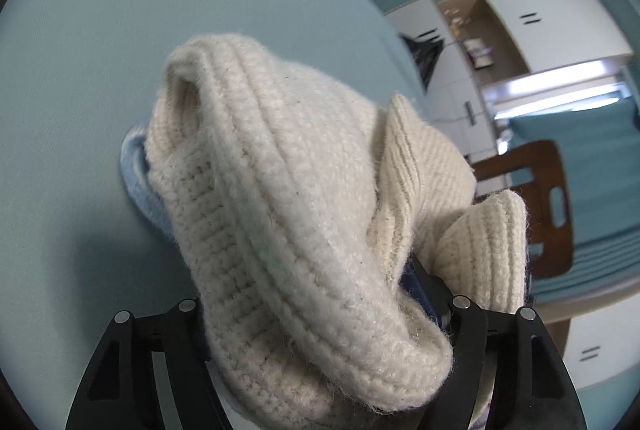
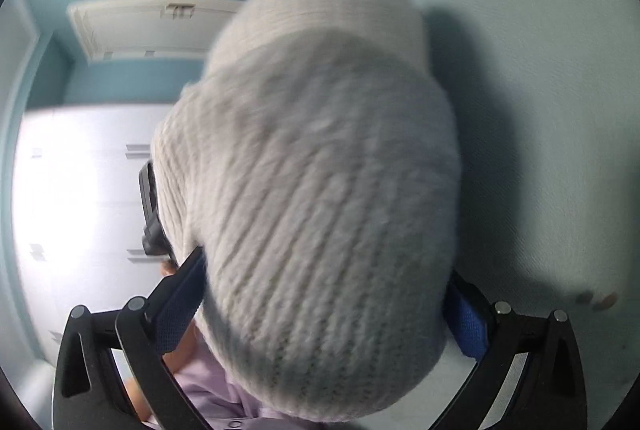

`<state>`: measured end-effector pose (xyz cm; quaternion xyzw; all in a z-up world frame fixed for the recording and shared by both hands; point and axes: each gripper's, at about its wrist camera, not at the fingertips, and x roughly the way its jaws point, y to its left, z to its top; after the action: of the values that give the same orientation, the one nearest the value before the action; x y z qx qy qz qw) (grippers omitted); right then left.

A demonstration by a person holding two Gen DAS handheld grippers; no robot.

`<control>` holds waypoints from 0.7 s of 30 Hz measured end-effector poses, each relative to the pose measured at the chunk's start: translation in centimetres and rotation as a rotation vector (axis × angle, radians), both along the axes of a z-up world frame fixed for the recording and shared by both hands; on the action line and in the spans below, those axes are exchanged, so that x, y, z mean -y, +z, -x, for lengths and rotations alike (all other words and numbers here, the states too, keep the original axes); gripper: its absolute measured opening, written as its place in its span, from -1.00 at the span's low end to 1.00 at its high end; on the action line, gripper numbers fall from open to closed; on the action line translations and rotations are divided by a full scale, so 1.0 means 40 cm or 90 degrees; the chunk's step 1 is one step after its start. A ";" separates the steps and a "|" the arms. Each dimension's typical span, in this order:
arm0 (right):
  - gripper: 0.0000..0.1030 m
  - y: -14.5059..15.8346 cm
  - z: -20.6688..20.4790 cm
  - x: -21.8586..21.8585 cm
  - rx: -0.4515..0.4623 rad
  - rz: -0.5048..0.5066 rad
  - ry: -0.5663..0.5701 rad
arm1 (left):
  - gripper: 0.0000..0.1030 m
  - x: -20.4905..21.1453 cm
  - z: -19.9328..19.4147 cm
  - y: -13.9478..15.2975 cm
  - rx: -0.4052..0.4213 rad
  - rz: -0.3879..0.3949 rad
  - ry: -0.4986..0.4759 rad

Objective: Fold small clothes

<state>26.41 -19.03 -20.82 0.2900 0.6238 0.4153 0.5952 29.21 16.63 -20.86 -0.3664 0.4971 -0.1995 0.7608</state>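
The left gripper has its black fingers set wide, and a thick roll of cream knit fills the gap between them; the pads are hidden by the wool, so whether they press on it cannot be told. The knit rises from the jaws and bulges away from the camera, its ribbed edge curling over at the top. To the right of the knit, a ribbed cuff of the same cream wool sticks up beside the right finger. A pale blue cloth peeks out from under the knit's left edge. Both lie over a light teal table. Beyond the knit, to the right, stand a brown chair and white cabinets.

The right gripper likewise has its fingers well spread, with blue pads showing at either side of the knit, which is blurred here and crowds the whole gap. Whether those pads bear on the wool is unclear. Below the knit, a lilac sleeve shows between the fingers. Left of the knit a black part of the other gripper juts out. Behind it are white cupboards and a white door in a teal wall.
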 end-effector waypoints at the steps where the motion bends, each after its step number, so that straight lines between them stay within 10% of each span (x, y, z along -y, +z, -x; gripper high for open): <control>1: 0.98 0.026 -0.007 -0.009 0.022 0.001 -0.002 | 0.43 0.000 -0.014 0.015 0.007 0.001 0.004; 8: 0.98 0.153 -0.121 -0.022 0.132 0.025 -0.064 | 0.43 -0.011 -0.110 0.011 0.006 -0.020 0.041; 15: 1.00 -0.014 -0.213 -0.046 0.030 0.097 -0.145 | 0.85 -0.005 -0.126 -0.091 -0.056 -0.072 0.049; 21: 0.99 0.066 -0.238 -0.019 0.008 0.156 -0.146 | 0.87 -0.009 -0.069 0.105 -0.056 -0.334 0.075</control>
<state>35.93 -18.27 -18.18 0.2818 0.6291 0.2674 0.6733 31.96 17.00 -16.67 -0.1936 0.5422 -0.0035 0.8177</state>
